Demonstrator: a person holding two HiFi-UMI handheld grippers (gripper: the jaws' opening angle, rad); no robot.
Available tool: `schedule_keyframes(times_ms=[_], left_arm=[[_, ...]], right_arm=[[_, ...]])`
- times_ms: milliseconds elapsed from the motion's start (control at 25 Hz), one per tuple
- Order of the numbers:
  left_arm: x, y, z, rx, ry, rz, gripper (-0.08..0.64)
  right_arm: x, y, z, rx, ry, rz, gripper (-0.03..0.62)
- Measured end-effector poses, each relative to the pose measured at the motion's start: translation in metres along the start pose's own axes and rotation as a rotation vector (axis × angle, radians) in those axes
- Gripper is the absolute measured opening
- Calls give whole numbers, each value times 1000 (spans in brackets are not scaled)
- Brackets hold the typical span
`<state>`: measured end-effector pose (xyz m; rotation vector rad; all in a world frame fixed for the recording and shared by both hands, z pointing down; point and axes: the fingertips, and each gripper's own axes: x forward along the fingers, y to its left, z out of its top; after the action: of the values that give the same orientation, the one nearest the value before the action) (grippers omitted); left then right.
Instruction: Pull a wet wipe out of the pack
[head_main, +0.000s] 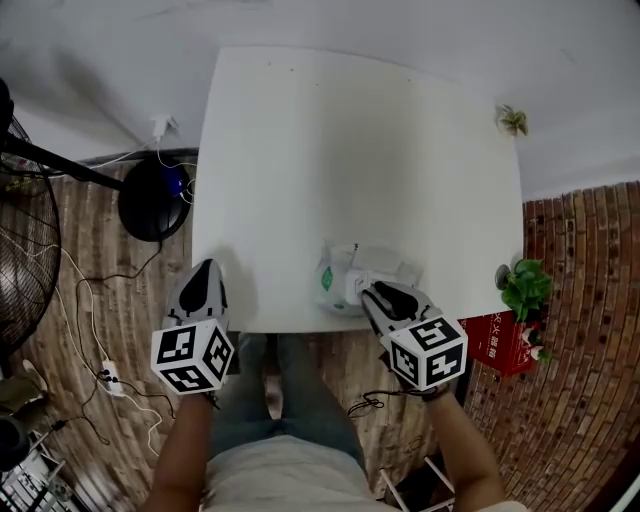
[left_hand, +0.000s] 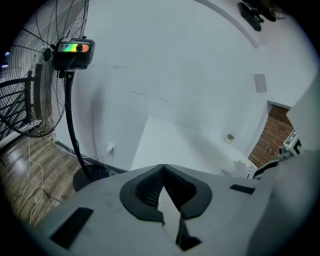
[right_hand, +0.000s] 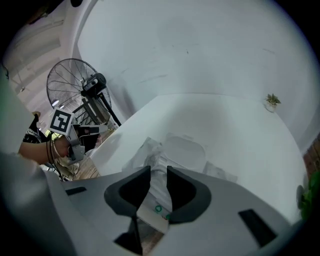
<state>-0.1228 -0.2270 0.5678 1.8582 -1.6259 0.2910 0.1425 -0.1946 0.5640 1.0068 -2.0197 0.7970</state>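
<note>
The white table (head_main: 300, 150) is carrying the wet-wipe pack (head_main: 340, 280) at its near edge, toward the right corner. The pack looks light and likely to slide. The wet wipe (right_hand: 152, 152), soft and limp, is best taken by its raised tuft. The right gripper (right_hand: 158, 172) is pinching that tuft between narrowly parted jaws. The left gripper (left_hand: 163, 167) is hanging by the near-left corner, jaws closed on nothing.

Table (head_main: 350, 150): white top, against a white wall.
Fan (left_hand: 30, 85): pedestal type with a wire grille, round black base (head_main: 153, 198) left of the table.
Small plant (head_main: 514, 120): at the table's far right corner.
Leafy plant (head_main: 527, 287): right of the table, above a red box (head_main: 503, 343).
Cables (head_main: 85, 300): loose on the wood floor, left.
</note>
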Motion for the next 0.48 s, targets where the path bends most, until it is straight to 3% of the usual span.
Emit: schedule_keyframes(times_ms=[480], left_arm=[[16, -12, 8, 25, 21, -51, 5]], right_arm=[[7, -2, -7, 179, -25, -75, 103]])
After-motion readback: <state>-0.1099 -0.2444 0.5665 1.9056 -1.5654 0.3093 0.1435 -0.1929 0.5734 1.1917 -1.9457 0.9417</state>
